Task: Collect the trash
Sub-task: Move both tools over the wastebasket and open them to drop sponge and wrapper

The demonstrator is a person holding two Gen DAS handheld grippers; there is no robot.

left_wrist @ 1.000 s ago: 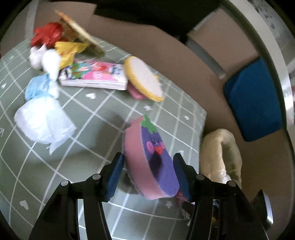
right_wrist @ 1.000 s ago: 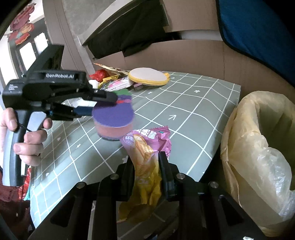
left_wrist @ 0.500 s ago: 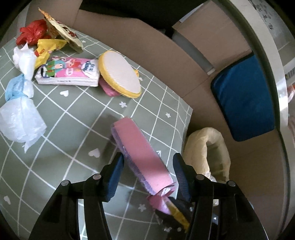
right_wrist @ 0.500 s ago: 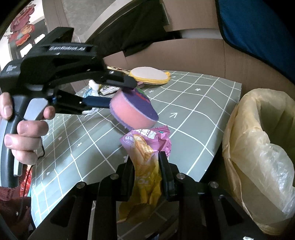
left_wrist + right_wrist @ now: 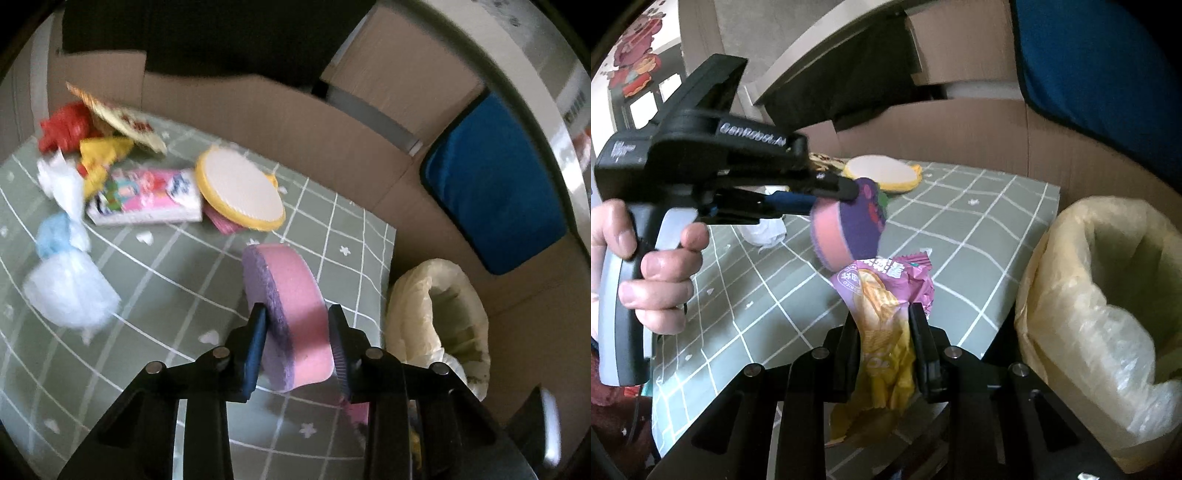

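Note:
A thick pink sponge with a purple face (image 5: 291,306) sits between the pads of my left gripper (image 5: 297,317), whose jaws are closing and press on both its sides. In the right wrist view the sponge (image 5: 849,229) hangs clear of the green grid mat (image 5: 768,295), held by the left gripper (image 5: 831,197) in a person's hand (image 5: 653,273). My right gripper (image 5: 882,325) is shut on a crumpled pink and yellow snack bag (image 5: 882,291). A bin lined with a pale yellow bag (image 5: 1108,295) stands open just past the mat's right edge.
At the mat's far left lies a heap: red wrapper (image 5: 66,125), yellow wrapper (image 5: 103,151), colourful tissue pack (image 5: 147,199), round yellow-rimmed pad (image 5: 240,192), white and blue plastic bags (image 5: 70,288). Cardboard walls (image 5: 295,122) and a blue cushion (image 5: 495,177) border the mat.
The left gripper's jaws have come together onto the sponge, which has turned from face-up to edge-on and risen off the mat. The right gripper and its snack bag have stayed put.

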